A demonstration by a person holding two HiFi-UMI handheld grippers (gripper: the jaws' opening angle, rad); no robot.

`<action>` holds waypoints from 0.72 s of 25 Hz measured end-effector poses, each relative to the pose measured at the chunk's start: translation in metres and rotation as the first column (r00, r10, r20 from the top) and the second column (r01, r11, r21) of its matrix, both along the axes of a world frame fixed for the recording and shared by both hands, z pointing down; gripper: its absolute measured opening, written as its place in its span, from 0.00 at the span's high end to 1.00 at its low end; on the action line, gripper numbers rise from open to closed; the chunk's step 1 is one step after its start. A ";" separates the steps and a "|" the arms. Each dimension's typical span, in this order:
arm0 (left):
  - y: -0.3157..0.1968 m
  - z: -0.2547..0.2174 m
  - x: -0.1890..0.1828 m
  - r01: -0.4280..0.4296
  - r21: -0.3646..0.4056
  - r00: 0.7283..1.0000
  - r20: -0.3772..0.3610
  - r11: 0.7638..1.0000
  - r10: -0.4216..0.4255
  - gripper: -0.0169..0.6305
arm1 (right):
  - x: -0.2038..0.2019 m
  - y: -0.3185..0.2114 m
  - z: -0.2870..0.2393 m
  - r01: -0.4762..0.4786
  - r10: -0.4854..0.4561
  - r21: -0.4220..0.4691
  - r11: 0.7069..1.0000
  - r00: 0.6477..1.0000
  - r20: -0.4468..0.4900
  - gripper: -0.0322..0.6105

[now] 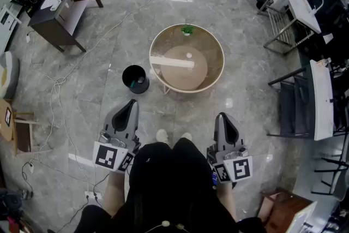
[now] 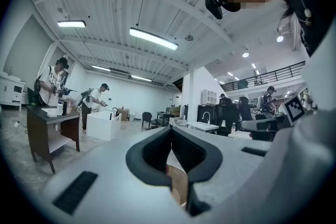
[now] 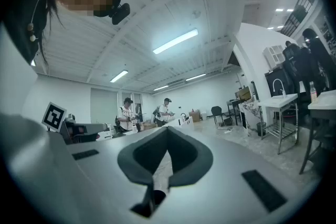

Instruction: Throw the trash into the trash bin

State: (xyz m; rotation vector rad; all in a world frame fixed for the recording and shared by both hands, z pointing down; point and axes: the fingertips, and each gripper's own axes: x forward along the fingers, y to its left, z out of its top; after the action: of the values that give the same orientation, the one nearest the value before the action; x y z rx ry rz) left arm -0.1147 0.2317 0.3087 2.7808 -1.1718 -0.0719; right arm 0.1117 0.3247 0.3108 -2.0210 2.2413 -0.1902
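Note:
A round glass-topped table (image 1: 215,41) stands ahead of me on the grey floor. On it lie a crumpled green piece of trash (image 1: 187,30) at the far rim and a small white piece (image 1: 189,55) near the middle. A black trash bin (image 1: 135,79) stands on the floor left of the table. My left gripper (image 1: 131,103) and right gripper (image 1: 223,118) are held level near my legs, well short of the table, both shut and holding nothing. In the left gripper view the left gripper (image 2: 170,129) has its jaws together; the right gripper (image 3: 167,129) looks the same in its own view.
A dark desk (image 1: 60,8) with a person beside it stands at the far left. Cables (image 1: 57,90) trail over the floor on the left. Black chairs and white tables (image 1: 305,90) crowd the right side. Other people work in the background.

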 end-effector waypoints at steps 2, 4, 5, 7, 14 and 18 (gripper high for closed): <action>0.001 0.000 -0.001 0.000 0.000 1.000 0.002 1.000 0.000 0.96 | 0.000 0.001 0.001 -0.001 0.001 -0.001 1.000 1.000 -0.001 0.95; 0.001 0.001 -0.001 0.000 0.000 1.000 0.003 1.000 0.000 0.96 | -0.001 0.001 0.001 0.000 0.000 -0.002 1.000 1.000 -0.003 0.95; 0.000 0.001 -0.002 0.000 -0.001 1.000 0.003 1.000 0.000 0.96 | -0.001 0.001 0.001 0.001 -0.001 -0.002 1.000 1.000 -0.006 0.95; -0.001 0.001 -0.002 -0.001 -0.002 1.000 0.005 1.000 0.001 0.96 | -0.003 -0.002 0.000 0.004 -0.004 -0.002 1.000 1.000 -0.011 0.95; -0.004 0.009 -0.007 0.004 -0.019 1.000 0.005 1.000 -0.004 0.96 | -0.010 -0.006 0.006 0.017 -0.017 -0.016 1.000 1.000 -0.020 0.95; -0.009 0.014 -0.005 0.003 -0.018 1.000 0.022 1.000 -0.002 0.96 | -0.019 -0.014 0.007 0.036 -0.037 -0.009 0.999 0.999 -0.020 0.95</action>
State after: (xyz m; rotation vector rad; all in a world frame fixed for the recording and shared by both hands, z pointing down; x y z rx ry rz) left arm -0.1199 0.2225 0.3232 2.7715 -1.1750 -0.0312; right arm 0.0927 0.3111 0.3177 -1.9960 2.2945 -0.1842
